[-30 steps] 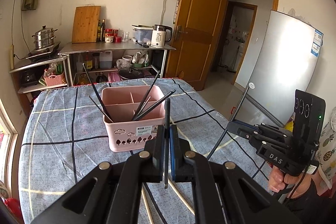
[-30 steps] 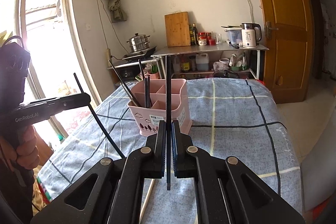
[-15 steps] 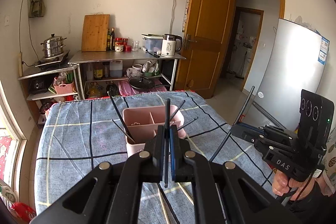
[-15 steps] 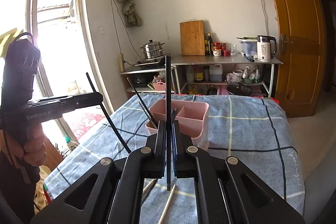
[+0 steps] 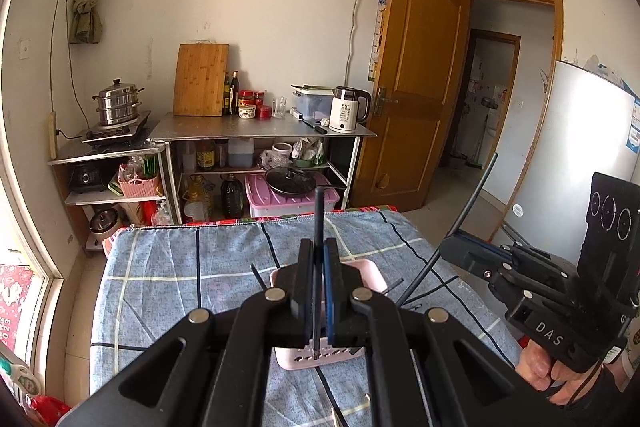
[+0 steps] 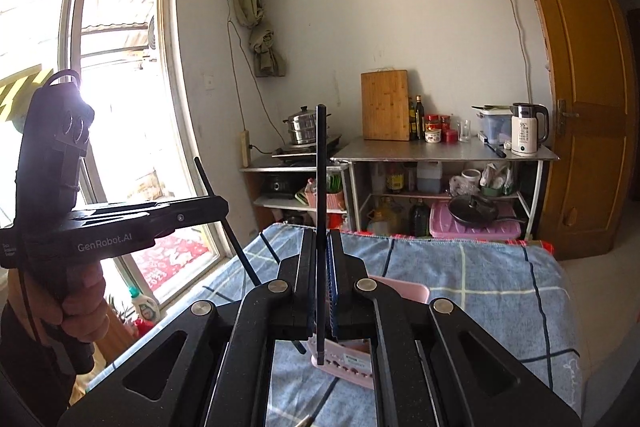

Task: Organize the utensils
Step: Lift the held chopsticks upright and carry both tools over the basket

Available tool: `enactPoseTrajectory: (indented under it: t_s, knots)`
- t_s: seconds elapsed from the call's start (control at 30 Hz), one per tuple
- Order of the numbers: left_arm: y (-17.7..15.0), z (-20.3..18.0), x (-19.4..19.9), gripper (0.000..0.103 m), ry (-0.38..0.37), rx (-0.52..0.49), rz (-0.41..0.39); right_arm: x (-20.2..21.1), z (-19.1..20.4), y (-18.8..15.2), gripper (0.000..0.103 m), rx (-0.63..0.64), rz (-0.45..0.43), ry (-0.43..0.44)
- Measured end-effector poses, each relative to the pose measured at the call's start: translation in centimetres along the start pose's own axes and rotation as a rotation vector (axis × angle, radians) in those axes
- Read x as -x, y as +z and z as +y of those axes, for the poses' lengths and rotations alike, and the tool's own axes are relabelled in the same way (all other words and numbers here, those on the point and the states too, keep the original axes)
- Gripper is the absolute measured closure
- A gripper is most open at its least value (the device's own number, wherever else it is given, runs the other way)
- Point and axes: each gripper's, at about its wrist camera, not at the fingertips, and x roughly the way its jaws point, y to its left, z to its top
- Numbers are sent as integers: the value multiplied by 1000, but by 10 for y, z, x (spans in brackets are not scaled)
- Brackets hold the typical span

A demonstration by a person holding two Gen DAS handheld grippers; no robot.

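The left gripper (image 5: 318,291) is clamped on a thin black chopstick (image 5: 318,227), held upright at frame centre. The right gripper (image 6: 322,291) likewise pinches a second black chopstick (image 6: 321,187). The pink plastic slotted utensil caddy (image 5: 372,275) sits on the blue checked tablecloth (image 5: 180,267), largely hidden behind the jaws at lower centre.

Hazards:
- The narrow pinch lets a chopstick pivot or slip.
- The hidden caddy risks a missed compartment.
- Protruding chopsticks already in the caddy may deflect insertion.
- The two grippers may collide over the caddy.
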Motion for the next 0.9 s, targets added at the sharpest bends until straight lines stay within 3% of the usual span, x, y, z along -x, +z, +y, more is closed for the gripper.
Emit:
enactPoseTrajectory:
  t_s: [0.33, 0.9]
  knots:
    - [1, 13, -26, 98, -11, 8, -36, -36, -8, 2, 98, -12, -16, -32]
    - [-44, 24, -76, 98, -19, 41, 106, -66, -23, -29, 98, -29, 105, -66]
